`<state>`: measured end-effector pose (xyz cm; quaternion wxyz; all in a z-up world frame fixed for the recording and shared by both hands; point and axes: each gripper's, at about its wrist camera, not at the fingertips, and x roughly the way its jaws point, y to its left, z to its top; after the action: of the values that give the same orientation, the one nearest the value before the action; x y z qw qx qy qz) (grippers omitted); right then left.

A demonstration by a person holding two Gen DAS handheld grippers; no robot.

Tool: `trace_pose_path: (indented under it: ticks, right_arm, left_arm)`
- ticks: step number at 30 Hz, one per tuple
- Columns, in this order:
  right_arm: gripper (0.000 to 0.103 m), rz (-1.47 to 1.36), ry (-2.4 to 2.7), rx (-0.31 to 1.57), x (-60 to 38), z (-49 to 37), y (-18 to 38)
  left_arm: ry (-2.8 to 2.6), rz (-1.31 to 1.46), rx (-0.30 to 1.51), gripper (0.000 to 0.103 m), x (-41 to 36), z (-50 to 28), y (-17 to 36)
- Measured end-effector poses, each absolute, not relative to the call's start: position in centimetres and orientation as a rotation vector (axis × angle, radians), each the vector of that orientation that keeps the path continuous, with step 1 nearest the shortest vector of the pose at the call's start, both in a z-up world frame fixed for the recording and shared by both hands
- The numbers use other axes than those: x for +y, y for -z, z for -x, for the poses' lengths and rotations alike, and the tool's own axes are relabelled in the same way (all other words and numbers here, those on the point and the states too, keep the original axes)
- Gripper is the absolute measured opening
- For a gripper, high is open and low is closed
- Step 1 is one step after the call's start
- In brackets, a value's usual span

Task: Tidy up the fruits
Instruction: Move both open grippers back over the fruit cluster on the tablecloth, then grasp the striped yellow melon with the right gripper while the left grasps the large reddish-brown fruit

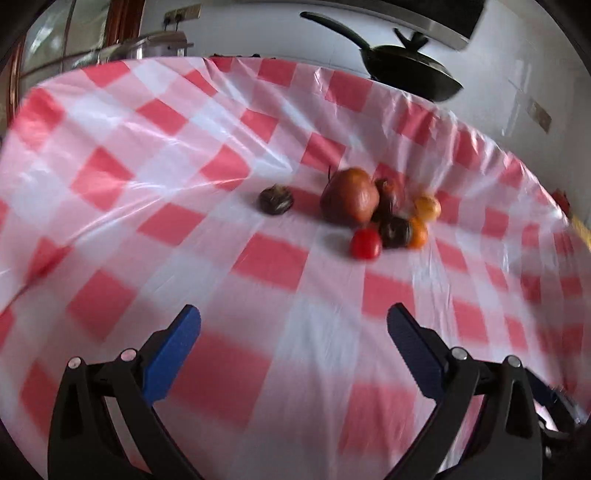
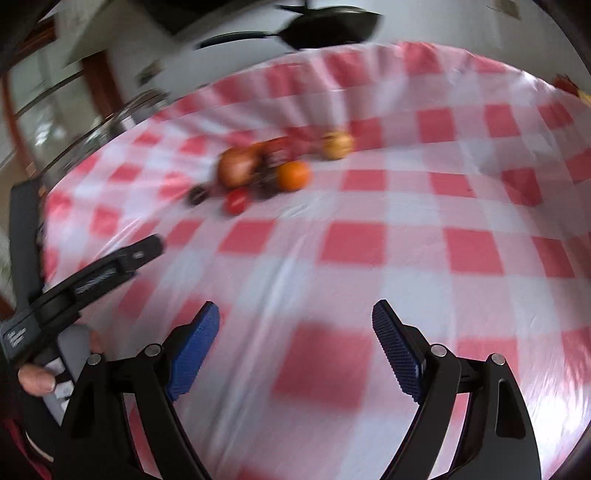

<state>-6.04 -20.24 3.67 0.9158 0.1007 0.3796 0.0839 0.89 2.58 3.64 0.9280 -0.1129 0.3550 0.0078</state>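
Observation:
A cluster of fruits lies on the red-and-white checked tablecloth [image 1: 155, 155]. In the left wrist view a large red-brown fruit [image 1: 350, 196], a small red fruit [image 1: 365, 243], a dark round fruit [image 1: 396, 232], an orange [image 1: 418, 233] and a yellow-orange fruit [image 1: 427, 207] sit together; another dark fruit [image 1: 276, 199] lies apart to their left. My left gripper [image 1: 293, 325] is open and empty, well short of them. My right gripper [image 2: 295, 321] is open and empty. Its blurred view shows the orange [image 2: 293, 175], red fruit [image 2: 236, 201], large fruit [image 2: 236, 168] and yellow fruit [image 2: 337, 145] far ahead.
A black frying pan [image 1: 406, 70] stands past the table's far edge; it also shows in the right wrist view [image 2: 328, 26]. A metal pot [image 1: 159, 44] is at the back left. The left gripper's body and the hand holding it [image 2: 85, 273] show at the right view's left side.

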Motion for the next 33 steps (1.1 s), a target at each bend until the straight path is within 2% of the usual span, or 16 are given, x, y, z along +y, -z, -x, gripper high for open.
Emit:
trace_pose_path:
  ticks: [4,11,19,26,31,33]
  right_arm:
    - [0.082,-0.256,-0.077,0.797,-23.2,0.9,-2.8]
    - [0.082,-0.257,-0.029,0.795,-25.6,-7.2,-2.2]
    - [0.075,-0.279,-0.016,0.803,-26.2,-14.8,-2.0]
    - [0.071,-0.194,-0.081,0.814,-22.7,-20.0,-2.1]
    - [0.062,-0.141,-0.090,0.865,-20.5,-23.0,-1.7]
    - [0.051,-0.126,-0.085,0.881,-20.2,-23.6,-1.5]
  left_arm:
    - [-0.020,0.353,0.721,0.101,3.4,-4.3,-2.8]
    - [-0.005,0.561,0.671,0.101,6.6,-3.8,-2.1]
    - [-0.008,0.496,0.673,0.101,5.7,-4.0,-2.3]
    - [-0.012,0.493,0.669,0.101,5.6,-4.0,-2.4]
    - [-0.011,0.478,0.669,0.101,5.4,-4.0,-2.4]
    - [-0.013,0.480,0.670,0.101,5.5,-4.0,-2.4]
